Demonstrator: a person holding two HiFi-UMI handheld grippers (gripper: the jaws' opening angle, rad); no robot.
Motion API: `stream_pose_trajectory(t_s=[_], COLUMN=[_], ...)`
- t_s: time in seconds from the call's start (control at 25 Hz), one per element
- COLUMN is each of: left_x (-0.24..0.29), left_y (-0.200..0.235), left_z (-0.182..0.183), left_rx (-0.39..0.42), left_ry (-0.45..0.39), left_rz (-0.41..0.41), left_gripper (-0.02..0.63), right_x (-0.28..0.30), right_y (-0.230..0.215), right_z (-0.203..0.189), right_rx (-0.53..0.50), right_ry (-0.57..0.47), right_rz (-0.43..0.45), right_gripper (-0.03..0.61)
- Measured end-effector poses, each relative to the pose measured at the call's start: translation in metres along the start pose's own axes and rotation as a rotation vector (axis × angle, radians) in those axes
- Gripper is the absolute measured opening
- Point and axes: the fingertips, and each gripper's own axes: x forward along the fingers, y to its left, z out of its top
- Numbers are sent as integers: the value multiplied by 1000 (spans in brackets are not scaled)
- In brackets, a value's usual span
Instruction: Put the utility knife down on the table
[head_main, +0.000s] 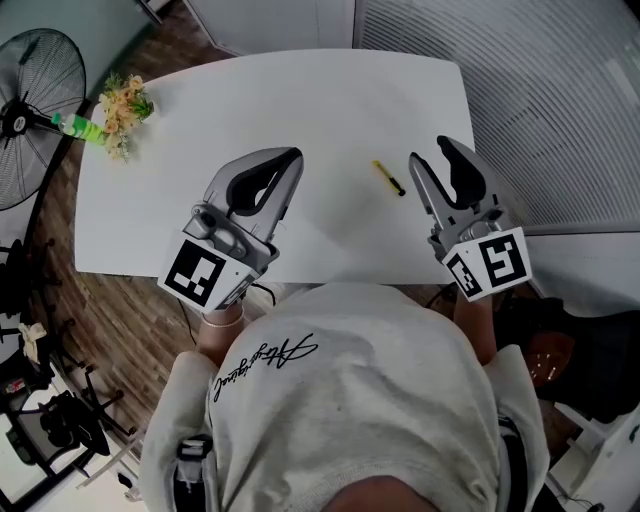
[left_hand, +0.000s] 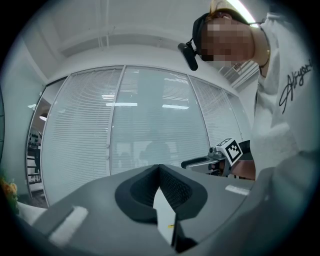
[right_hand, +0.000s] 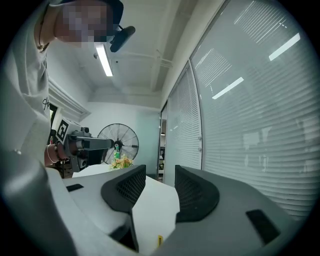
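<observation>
The yellow utility knife (head_main: 389, 177) lies flat on the white table (head_main: 300, 95), right of centre, with neither gripper touching it. My right gripper (head_main: 428, 152) hovers just right of the knife, its jaws apart and empty; in the right gripper view a sliver of the knife (right_hand: 160, 241) shows low between the open jaws (right_hand: 160, 185). My left gripper (head_main: 293, 155) is left of the knife, raised over the table, its tips pressed together on nothing. In the left gripper view the jaws meet (left_hand: 159, 169), and a speck of the yellow knife (left_hand: 171, 226) shows below them.
A bunch of flowers (head_main: 125, 103) and a green bottle (head_main: 80, 127) sit at the table's far left corner. A standing fan (head_main: 35, 110) is beyond that corner on the floor. Slatted blinds (head_main: 540, 90) run along the right side. The person's torso fills the near edge.
</observation>
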Motion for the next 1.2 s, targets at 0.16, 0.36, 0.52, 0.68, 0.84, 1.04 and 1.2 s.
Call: stream_pose_trajectory(t_s=[0.16, 0.36, 0.52, 0.68, 0.84, 1.04, 1.2], left_x=[-1, -2, -1, 0, 2, 4, 4], left_y=[2, 1, 2, 1, 1, 3, 5], left_z=[1, 2, 4, 5, 5, 5, 5], left_rx=[4, 8, 12, 15, 17, 19, 21], left_ry=[-1, 0, -1, -1, 0, 1, -3], left_rz=[5, 8, 8, 11, 14, 15, 17], left_gripper=[-3, -3, -3, -3, -3, -3, -3], right_x=[0, -4, -4, -6, -7, -6, -4], right_y=[2, 6, 7, 6, 6, 5, 5], right_z=[8, 15, 18, 19, 20, 23, 24], right_rx=[-5, -21, -37, -42, -49, -54, -54], right_ry=[-22, -46, -49, -52, -59, -66, -73], right_rz=[8, 24, 33, 38, 47, 54, 60], right_gripper=[184, 153, 112, 94, 68, 48, 33])
